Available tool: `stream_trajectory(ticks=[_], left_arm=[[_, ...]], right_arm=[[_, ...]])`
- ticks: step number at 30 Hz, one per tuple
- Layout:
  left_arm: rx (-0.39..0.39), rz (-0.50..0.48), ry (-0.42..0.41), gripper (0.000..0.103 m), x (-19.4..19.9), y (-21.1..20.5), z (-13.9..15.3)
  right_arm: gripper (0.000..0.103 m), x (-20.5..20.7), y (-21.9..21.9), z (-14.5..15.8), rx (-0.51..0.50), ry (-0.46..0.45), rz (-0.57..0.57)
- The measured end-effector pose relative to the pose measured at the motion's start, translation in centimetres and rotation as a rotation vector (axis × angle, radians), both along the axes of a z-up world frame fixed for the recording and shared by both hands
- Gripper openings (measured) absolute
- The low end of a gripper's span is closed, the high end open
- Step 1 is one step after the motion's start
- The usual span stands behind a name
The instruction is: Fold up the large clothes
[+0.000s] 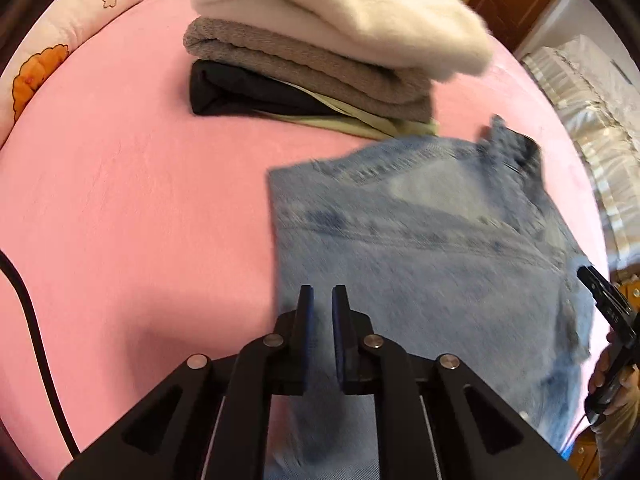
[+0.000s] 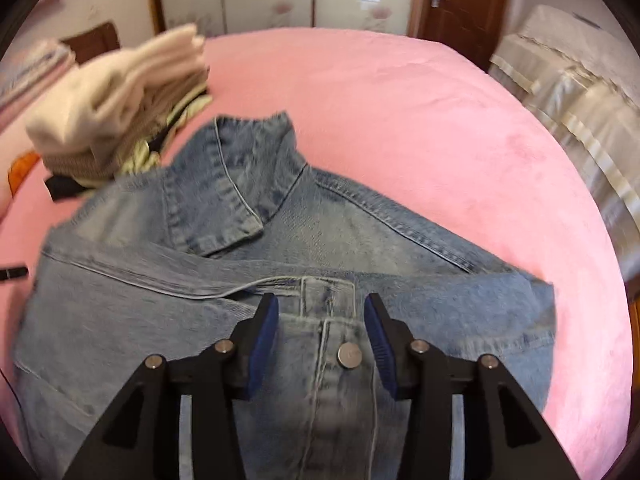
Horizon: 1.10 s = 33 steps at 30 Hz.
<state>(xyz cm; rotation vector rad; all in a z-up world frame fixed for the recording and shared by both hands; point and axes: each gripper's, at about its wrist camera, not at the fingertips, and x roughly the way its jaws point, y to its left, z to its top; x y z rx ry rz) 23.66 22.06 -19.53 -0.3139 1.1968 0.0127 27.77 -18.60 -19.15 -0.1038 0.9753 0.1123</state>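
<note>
A light blue denim jacket [image 2: 320,240] lies folded on the pink bed sheet [image 2: 400,100], collar [image 2: 224,184] turned up at the far side. My right gripper [image 2: 320,300] hovers open over its near part, a metal button [image 2: 349,355] showing between the blue pads, which touch no cloth. In the left wrist view the denim jacket [image 1: 420,240] is blurred and lies to the right. My left gripper [image 1: 322,292] is over its left edge, jaws nearly together with only a narrow slit and nothing in it. The right gripper [image 1: 612,312] shows at the right edge, held by a hand.
A stack of folded clothes [image 1: 320,60], cream on grey on black, sits on the pink bed sheet [image 1: 120,200] beyond the jacket. A patterned pillow [image 1: 60,40] lies far left, and a black cable [image 1: 32,320] crosses the near left. Covered furniture [image 2: 560,80] stands beside the bed at right.
</note>
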Motion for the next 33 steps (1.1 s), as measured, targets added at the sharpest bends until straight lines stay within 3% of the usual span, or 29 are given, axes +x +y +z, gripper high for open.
stream_trajectory(ticks=[4,11,14,19,22,26,27,30,33], left_arm=[[-0.009,-0.035,-0.014,0.021,-3.2,-2.8,1.6],[-0.066,-0.017,-0.044,0.023,-6.7,-7.5,1.7],[-0.027,-0.018,-0.072,0.023,-6.6,-10.1,0.9],[0.031,-0.028,-0.066,0.023,-5.5,-12.1,-1.3],[0.064,-0.013,-0.057,0.023,-5.3,-11.4,-2.3],[0.100,0.033,-0.054,0.023,-5.7,-9.1,-3.0],[0.095,0.044,-0.052,0.023,-5.8,-8.6,-3.2],[0.065,0.062,-0.048,0.023,-6.0,-7.5,-3.5],[0.096,0.062,-0.046,0.023,-6.1,-7.7,-3.6]], right_arm=[[0.046,-3.6,0.8,1.4,0.053,0.004,-0.022],[0.046,-9.6,5.4,1.7,0.147,0.007,-0.035],[0.046,-10.4,8.4,0.4,0.172,0.024,0.004],[0.046,-10.3,11.4,-2.1,0.117,0.001,0.067],[0.046,-9.7,10.0,-3.5,0.051,0.015,0.036],[0.042,-9.8,4.9,-4.2,0.024,0.012,-0.028],[0.043,-9.8,3.9,-4.3,-0.031,0.006,-0.070],[0.040,-10.0,1.3,-4.3,0.067,0.027,-0.051],[0.040,-10.1,1.9,-4.1,0.012,0.028,-0.025]])
